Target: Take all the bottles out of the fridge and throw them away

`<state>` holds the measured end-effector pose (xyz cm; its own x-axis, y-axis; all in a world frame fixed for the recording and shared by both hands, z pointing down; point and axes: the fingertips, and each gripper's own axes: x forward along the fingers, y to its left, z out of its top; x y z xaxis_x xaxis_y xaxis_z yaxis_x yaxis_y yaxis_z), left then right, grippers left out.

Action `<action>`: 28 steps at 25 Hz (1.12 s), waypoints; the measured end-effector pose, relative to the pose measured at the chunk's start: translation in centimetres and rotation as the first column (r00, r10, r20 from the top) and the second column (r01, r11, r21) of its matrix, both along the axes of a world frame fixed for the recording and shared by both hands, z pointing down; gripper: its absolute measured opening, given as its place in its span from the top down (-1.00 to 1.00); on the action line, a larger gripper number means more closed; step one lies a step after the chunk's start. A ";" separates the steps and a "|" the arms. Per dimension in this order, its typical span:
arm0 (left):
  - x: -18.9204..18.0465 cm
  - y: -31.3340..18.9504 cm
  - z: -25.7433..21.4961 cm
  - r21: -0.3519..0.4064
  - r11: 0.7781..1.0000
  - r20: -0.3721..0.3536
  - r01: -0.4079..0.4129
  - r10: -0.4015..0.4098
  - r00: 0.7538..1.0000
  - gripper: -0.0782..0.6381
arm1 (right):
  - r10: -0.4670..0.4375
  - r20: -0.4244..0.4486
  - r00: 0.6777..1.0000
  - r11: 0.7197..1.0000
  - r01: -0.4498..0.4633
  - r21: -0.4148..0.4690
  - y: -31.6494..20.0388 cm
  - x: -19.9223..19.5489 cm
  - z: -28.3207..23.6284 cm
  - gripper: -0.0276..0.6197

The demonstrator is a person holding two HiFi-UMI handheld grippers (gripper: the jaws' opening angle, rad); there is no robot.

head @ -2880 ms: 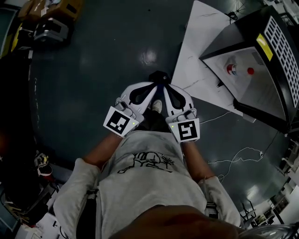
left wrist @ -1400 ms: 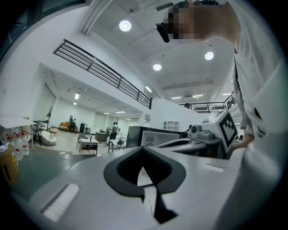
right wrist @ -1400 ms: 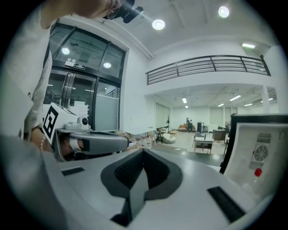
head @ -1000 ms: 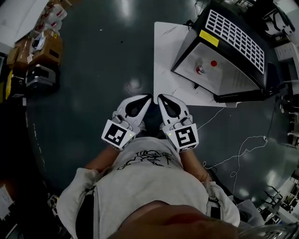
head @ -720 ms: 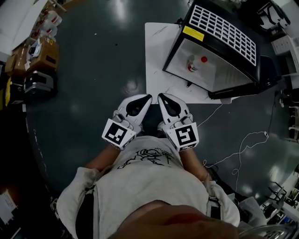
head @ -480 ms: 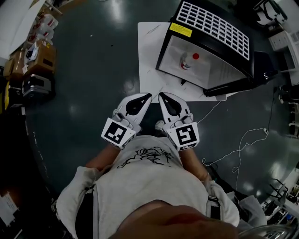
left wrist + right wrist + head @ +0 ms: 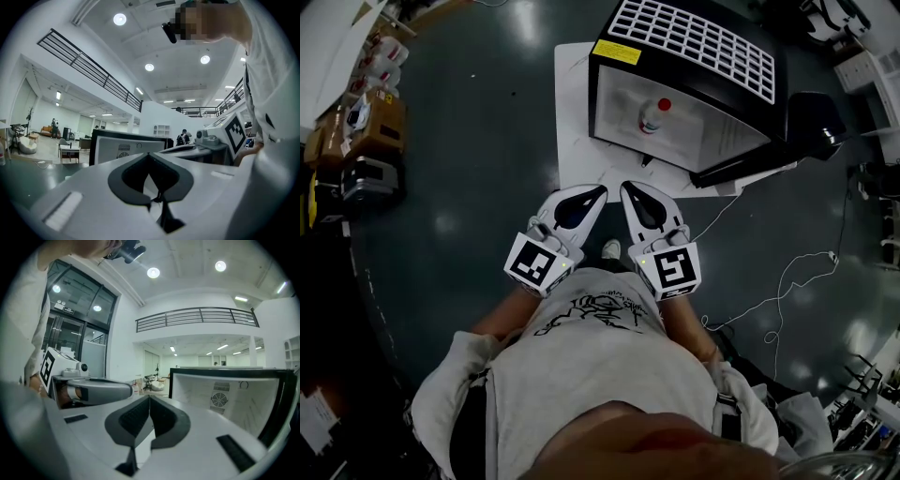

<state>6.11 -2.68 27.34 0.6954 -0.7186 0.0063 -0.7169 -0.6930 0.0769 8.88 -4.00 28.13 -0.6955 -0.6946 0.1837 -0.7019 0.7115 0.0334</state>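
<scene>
1. Cardboard boxes (image 7: 367, 117): sitting at the far left edge of the dark floor, well apart from everything else listed.

2. Left gripper (image 7: 596, 192): you are holding it out in front of your chest, pointing toward the fridge. Its jaws are resting together with nothing between them, as the left gripper view (image 7: 149, 155) confirms.

3. Right gripper (image 7: 626, 189): you are carrying it just beside the left one, tips nearly meeting. Its jaws are pressing together on nothing; the right gripper view (image 7: 149, 397) is showing the closed tips with the fridge (image 7: 234, 394) beyond them.

4. White board (image 7: 572, 122): lying flat on the floor, sticking out from under the fridge on its left and near sides.

5. Fridge (image 7: 694, 42): black, grille on top, standing on the board with its open front facing you and its pale inside showing.

6. Bottle (image 7: 652, 116): pale with a red cap, standing upright inside the fridge, toward the left of the compartment, apart from both grippers.

7. Fridge door (image 7: 811, 117): black, hanging open at the right.

8. White cable (image 7: 787, 281): trailing across the floor at the right.
</scene>
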 end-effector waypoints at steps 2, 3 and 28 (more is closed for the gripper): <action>1.2 -0.1 0.1 -0.001 1.000 0.002 -0.006 0.006 1.000 0.76 | 0.009 0.004 1.000 1.000 -0.009 0.001 -0.2 1.3 0.1 0.88; 1.8 -0.2 0.1 -0.001 1.000 0.002 -0.009 0.009 1.000 0.76 | 0.012 0.005 1.000 1.000 -0.012 0.002 -0.3 1.9 0.1 0.88; 6.5 -2.0 1.4 -0.034 0.998 -0.001 -0.053 0.053 0.999 0.76 | 0.076 0.000 0.997 0.996 -0.076 -0.045 -1.3 7.1 1.5 0.88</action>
